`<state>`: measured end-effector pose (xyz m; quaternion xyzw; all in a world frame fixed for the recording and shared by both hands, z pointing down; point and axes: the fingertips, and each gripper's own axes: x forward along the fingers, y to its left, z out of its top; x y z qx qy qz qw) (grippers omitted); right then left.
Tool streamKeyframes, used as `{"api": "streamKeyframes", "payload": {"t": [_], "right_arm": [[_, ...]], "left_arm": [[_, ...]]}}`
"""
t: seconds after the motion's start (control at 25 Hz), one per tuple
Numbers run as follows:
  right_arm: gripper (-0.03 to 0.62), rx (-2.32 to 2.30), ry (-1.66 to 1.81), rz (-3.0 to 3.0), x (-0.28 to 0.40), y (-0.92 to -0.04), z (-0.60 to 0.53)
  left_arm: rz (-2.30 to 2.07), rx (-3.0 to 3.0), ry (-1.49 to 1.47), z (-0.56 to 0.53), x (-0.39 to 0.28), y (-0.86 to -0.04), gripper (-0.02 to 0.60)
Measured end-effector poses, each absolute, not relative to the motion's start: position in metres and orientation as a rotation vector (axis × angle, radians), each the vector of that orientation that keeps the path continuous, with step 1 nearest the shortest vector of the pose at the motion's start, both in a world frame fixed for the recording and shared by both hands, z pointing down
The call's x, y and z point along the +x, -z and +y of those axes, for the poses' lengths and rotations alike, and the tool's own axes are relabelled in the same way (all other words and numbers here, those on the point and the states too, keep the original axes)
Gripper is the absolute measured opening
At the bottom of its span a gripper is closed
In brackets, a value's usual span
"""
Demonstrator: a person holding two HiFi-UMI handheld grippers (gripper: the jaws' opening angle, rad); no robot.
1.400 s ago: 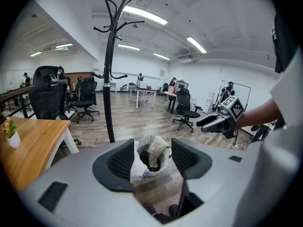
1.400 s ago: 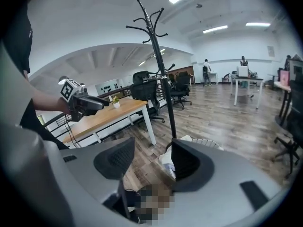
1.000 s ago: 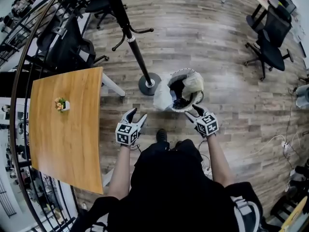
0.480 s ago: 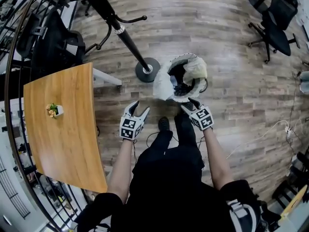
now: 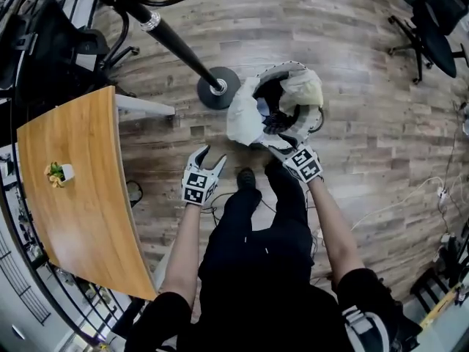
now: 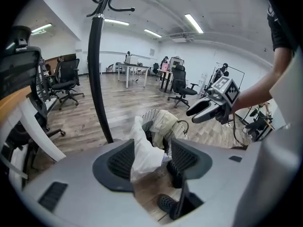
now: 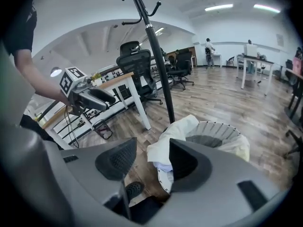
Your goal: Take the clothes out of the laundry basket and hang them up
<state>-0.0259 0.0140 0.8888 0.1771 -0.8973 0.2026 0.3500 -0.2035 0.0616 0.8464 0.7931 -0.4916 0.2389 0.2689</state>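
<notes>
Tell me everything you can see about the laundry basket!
The laundry basket is round, pale and full of little holes, like woven plastic. It stands upright on the wood floor near the coat stand base. A white cloth hangs over its rim, a cream cloth over the other side, dark clothes inside.

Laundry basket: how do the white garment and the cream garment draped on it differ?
The white garment hangs down outside the laundry basket; the cream garment sits bunched on its rim. The white garment is on the side toward the coat stand, the cream garment opposite. Both drape over the rim.
</notes>
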Motion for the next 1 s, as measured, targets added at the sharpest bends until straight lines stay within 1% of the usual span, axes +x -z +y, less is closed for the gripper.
{"api": "streamKeyframes", "payload": {"t": [0.32,0.88,1.0], "right_arm": [[0.219,0.241,-0.410,-2.275,-0.044,-0.982,0.020],[0.229,0.038,-0.374,-2.230,-0.066,-1.098,0.008],[0.217,0.018,-0.372,-2.232,-0.070,-1.115,0.008]], "left_arm": [[-1.266,2.099,-0.697,0.058,-0.195,-0.950,0.268],[-1.091,2.096,-0.892,0.040,-0.192,-1.124,0.267],[-1.072,2.092,-0.910,0.037,-0.194,-1.153,0.268]]}}
